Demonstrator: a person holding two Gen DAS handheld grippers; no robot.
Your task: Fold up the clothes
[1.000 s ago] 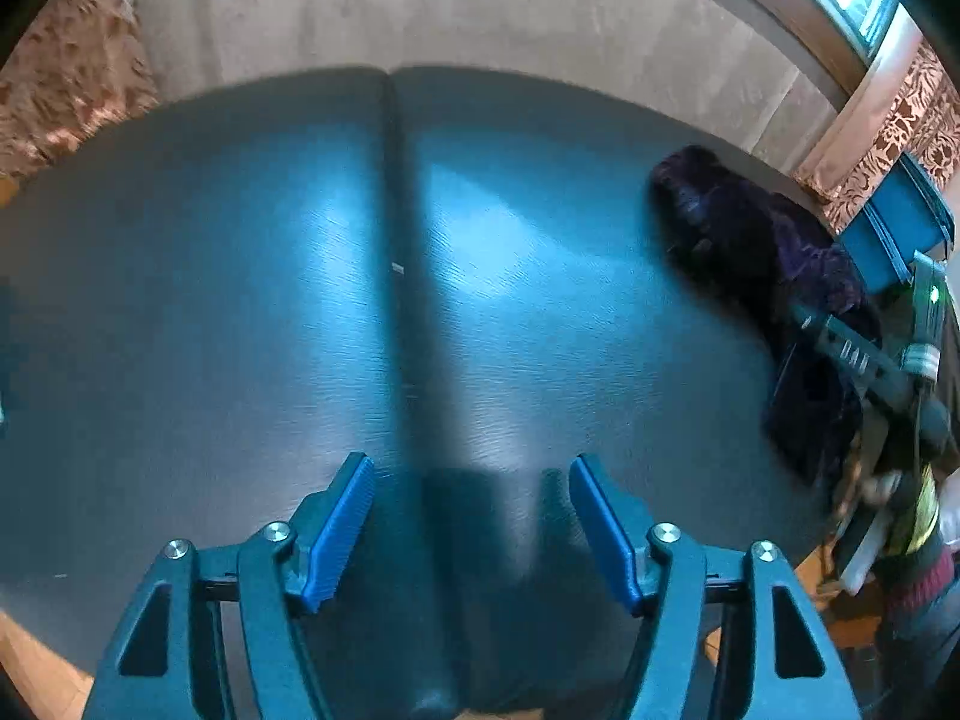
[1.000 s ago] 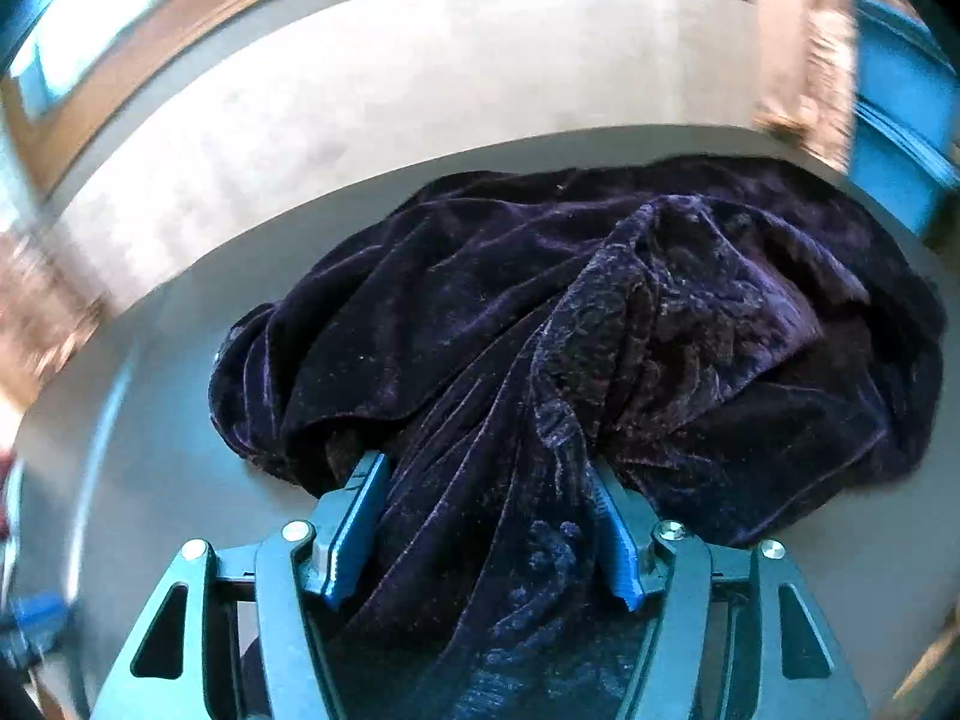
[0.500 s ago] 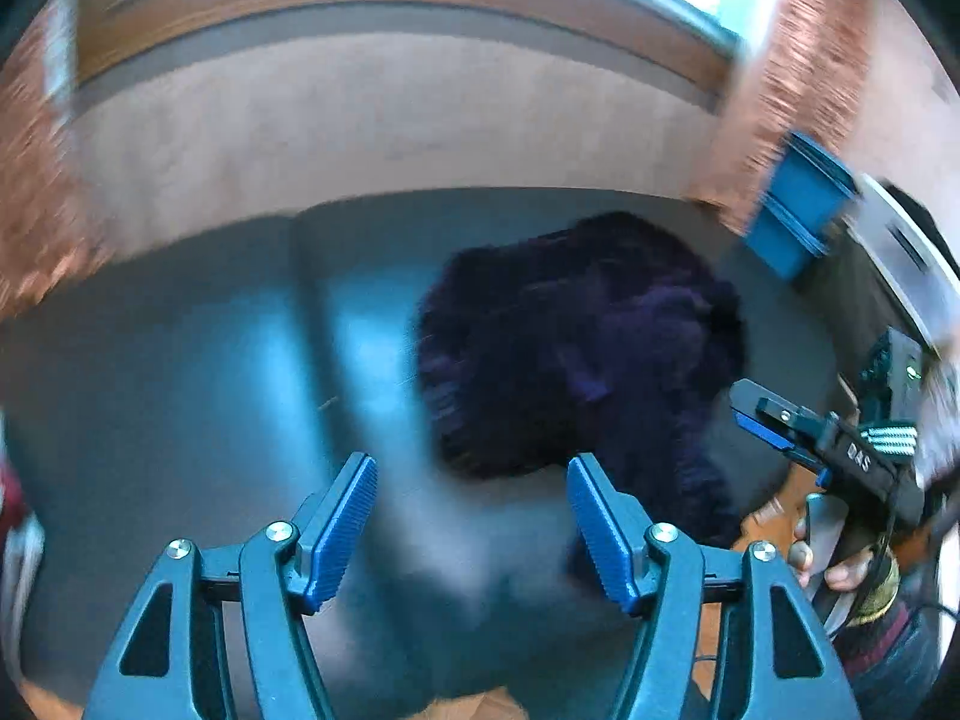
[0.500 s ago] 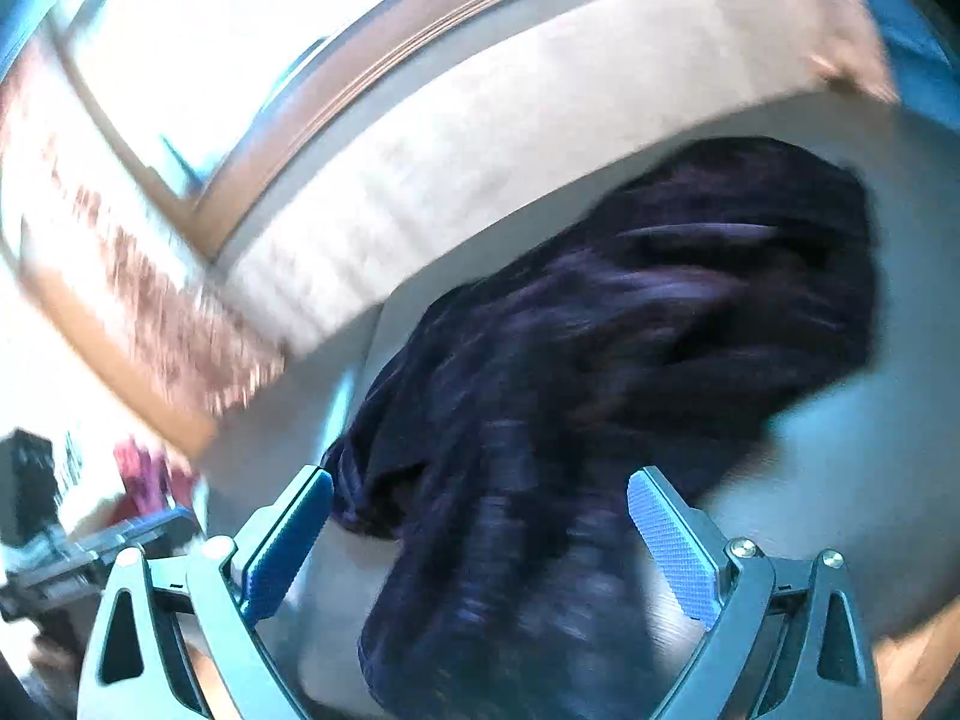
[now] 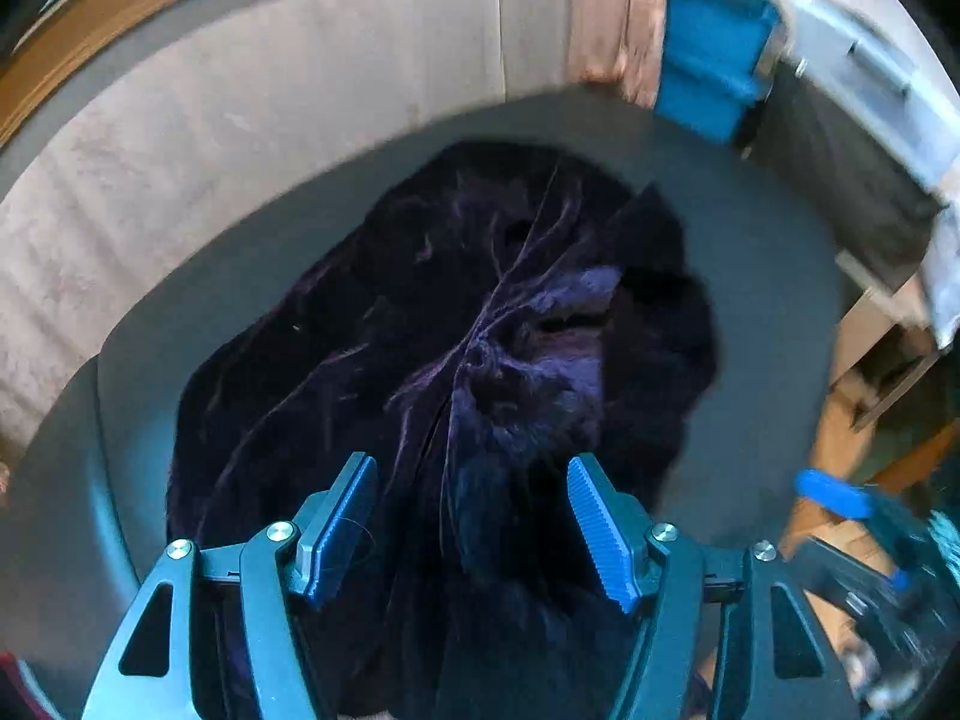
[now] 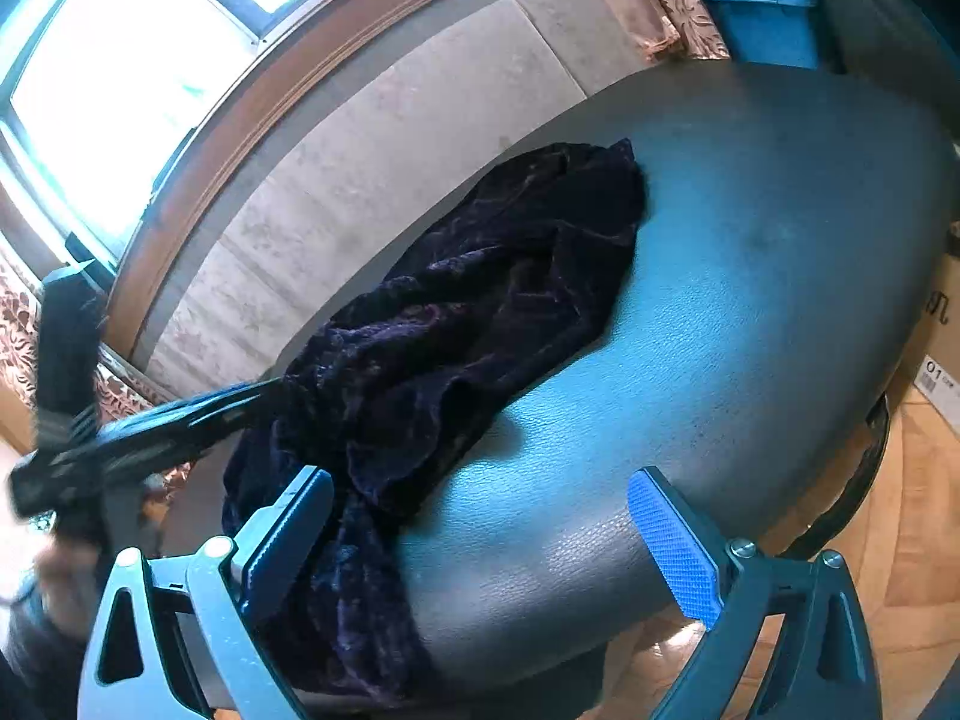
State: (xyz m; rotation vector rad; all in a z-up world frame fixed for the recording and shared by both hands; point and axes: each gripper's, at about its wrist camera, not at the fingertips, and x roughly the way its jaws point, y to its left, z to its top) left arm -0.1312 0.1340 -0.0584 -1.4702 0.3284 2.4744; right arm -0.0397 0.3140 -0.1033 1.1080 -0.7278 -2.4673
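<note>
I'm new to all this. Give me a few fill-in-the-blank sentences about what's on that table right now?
1. The crumpled garment on the table is dark ____.
2. The pads on the right gripper fingers are ____ in colour.
3. The right gripper's jaws are ____, gripping nothing.
4. The garment is not yet ____.

Missing words: purple; blue; open; folded

To my right the dark table (image 6: 750, 276) lies bare, open room for my right claw (image 6: 480, 546). On the left the crumpled purple velvet garment (image 6: 480, 300) blocks the way, spilling over the near edge. My left claw (image 6: 150, 420) reaches in at its left side. Behind the table a padded wall (image 6: 372, 150) closes off the far edge; a blue bin (image 5: 708, 78) stands at the far right corner.
</note>
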